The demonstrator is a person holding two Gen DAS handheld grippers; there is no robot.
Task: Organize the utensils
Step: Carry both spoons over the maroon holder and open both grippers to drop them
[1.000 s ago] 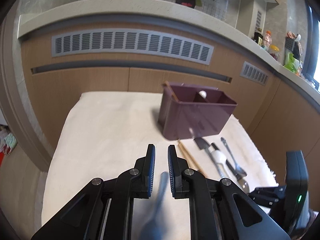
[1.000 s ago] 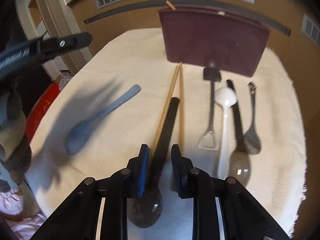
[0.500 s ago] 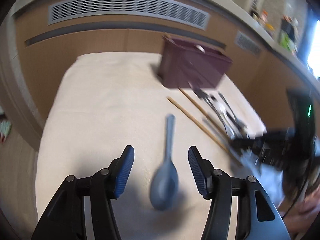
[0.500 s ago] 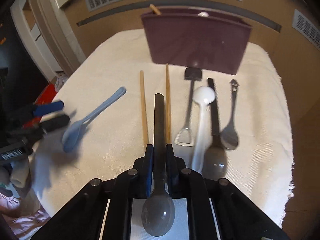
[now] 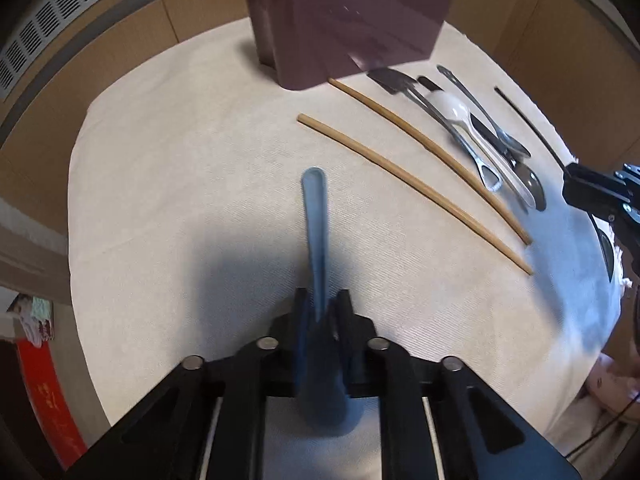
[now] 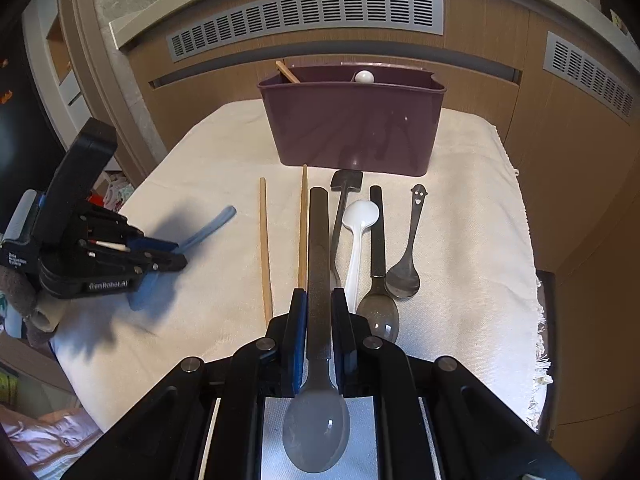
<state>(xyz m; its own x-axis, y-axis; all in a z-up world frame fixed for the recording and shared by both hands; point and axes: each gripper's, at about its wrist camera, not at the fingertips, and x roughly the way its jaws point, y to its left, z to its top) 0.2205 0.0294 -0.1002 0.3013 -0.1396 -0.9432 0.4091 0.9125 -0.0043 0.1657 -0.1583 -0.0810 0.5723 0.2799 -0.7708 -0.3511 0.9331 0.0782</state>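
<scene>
My left gripper (image 5: 321,300) is shut on a blue plastic spoon (image 5: 317,232), handle pointing away, bowl back between the fingers. From the right wrist view it (image 6: 176,256) sits low at the cloth's left side. My right gripper (image 6: 319,298) is shut on a black-handled spoon (image 6: 318,248) with a translucent bowl, held above the cloth. The maroon utensil holder (image 6: 354,128) stands at the back; it also shows in the left wrist view (image 5: 352,20). A chopstick (image 6: 287,72) and a white spoon tip (image 6: 364,77) stick out of it.
On the white cloth (image 6: 472,240) lie two wooden chopsticks (image 6: 264,248), a small black spatula (image 6: 344,196), a white plastic spoon (image 6: 356,236), a black-handled spoon (image 6: 378,264) and a smiley-face metal spoon (image 6: 408,256). Wooden cabinets with vents stand behind.
My left gripper came down and shut on the blue spoon. My right gripper has lifted the black-handled spoon and drawn back.
</scene>
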